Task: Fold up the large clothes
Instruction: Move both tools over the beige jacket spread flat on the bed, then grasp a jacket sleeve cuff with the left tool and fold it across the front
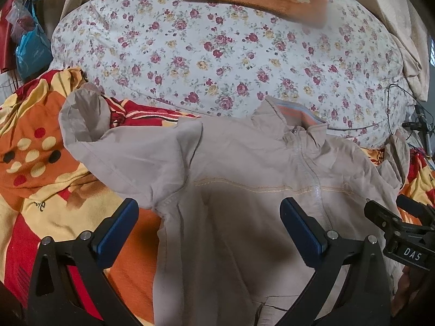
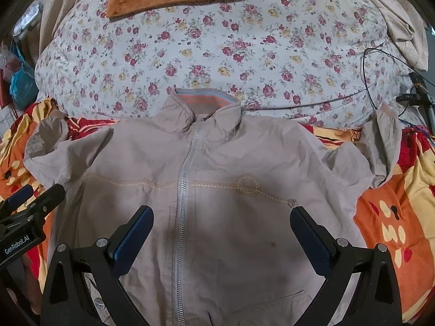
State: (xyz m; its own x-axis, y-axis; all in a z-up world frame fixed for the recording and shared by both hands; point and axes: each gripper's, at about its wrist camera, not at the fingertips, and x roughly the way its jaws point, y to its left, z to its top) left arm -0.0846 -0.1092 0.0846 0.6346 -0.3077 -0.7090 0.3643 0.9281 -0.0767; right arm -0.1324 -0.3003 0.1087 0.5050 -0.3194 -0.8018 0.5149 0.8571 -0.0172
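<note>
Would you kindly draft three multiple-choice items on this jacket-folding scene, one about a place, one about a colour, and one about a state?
1. Where does the jacket's collar point?
A. Toward the floral quilt
B. Toward the grippers
C. Off the bed's left side

2. What colour is the jacket's zipper?
A. Black
B. Light grey
C. Red

3. How do the left gripper and right gripper stand?
A. Both shut on a sleeve
B. One open, one shut
C. Both open, holding nothing

Answers:
1. A, since the collar lies against the edge of the floral quilt.
2. B, since the zipper runs pale grey down the beige front.
3. C, since each wrist view shows blue pads wide apart above the cloth, with nothing between them.
</note>
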